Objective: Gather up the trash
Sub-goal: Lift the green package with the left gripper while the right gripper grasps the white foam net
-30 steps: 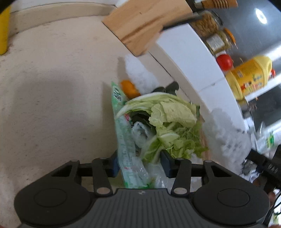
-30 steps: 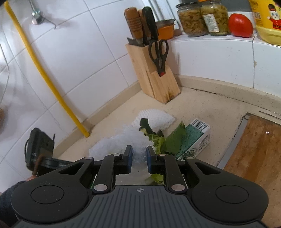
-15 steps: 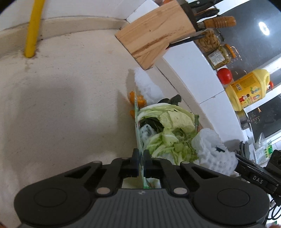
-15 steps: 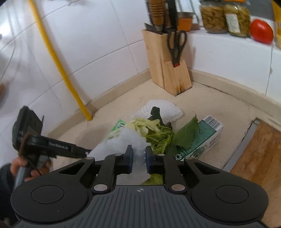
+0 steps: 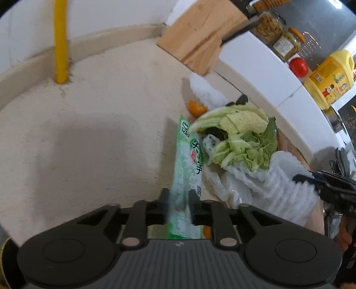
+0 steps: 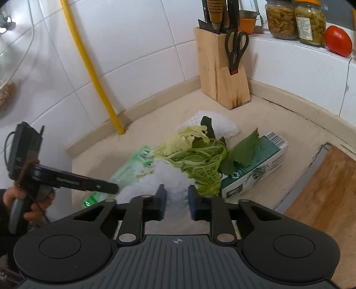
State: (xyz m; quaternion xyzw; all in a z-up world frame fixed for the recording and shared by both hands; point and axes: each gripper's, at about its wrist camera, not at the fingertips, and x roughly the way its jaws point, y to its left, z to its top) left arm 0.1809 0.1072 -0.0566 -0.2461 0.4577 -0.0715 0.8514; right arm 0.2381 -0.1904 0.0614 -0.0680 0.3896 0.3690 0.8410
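Two glass jars (image 6: 280, 19), one tomato (image 6: 338, 43), one knife block (image 6: 222, 73), one carton (image 6: 253, 169), one green wrapper (image 5: 187, 175), perhaps two foam nets (image 6: 213, 123).

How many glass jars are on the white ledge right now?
2. Both stand side by side on the ledge, between the knife block and the tomato: left jar, right jar. More may sit beyond the frame edge.
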